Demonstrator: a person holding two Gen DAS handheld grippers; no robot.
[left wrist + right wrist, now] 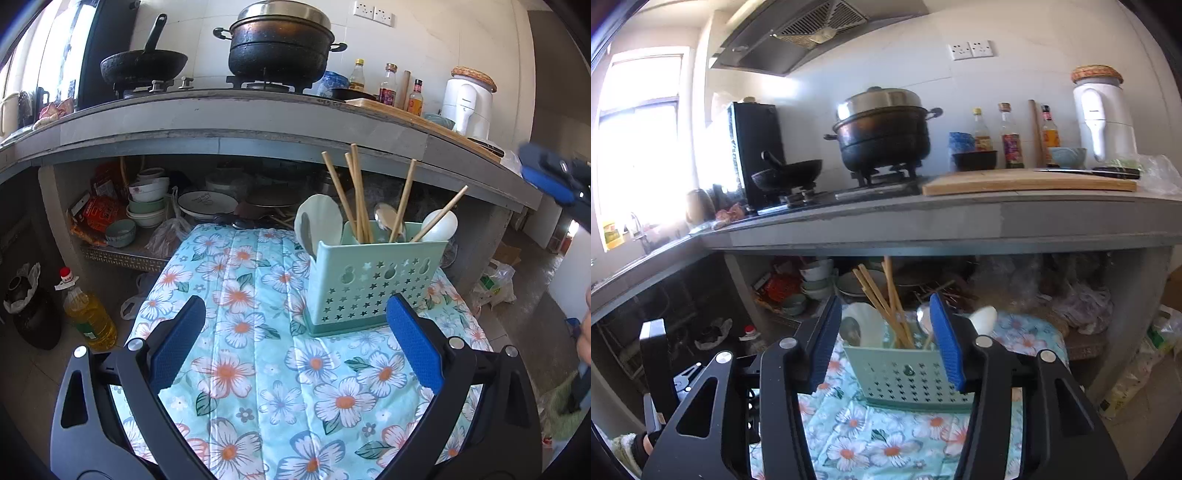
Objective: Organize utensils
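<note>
L gripper (295,339): jaws spread wide, nothing between the blue pads (177,343), hovering over the near part of the floral cloth (258,369) that covers the table. R gripper (884,343): also released, pads apart and empty, held above the cloth's near edge w/ the holder framed between the fingers but not touching them. In the left wrist view the R gripper shows as a blurred blue-black shape (554,181) at the right edge, well above the table.

Utensil holder (376,284), mint-green plastic w/ star cut-outs, stands upright on the cloth toward its far right corner. Inside: wooden chopsticks (356,195), several, leaning at diff angles; a metal spoon (386,216) bowl-up near the middle; a white spoon (441,225) at the right end; a larger white rice paddle (317,221) at the left end. Can't tell which compartment each sits in. Rest of the cloth bare.

Beyond the table's far edge: grey counter (258,114). On it a black wok (144,64) and a lidded black pot (280,48) on the gas burners, sauce bottles (388,86) to the right, then a white appliance (469,103) w/ a woven lid. Right wrist view adds a wooden cutting board (1027,182) w/ a knife (1089,171) lying on it. Under the counter, an open shelf w/ stacked bowls (146,203) and plates (207,203). On the floor left of the table, an oil bottle (88,314).
</note>
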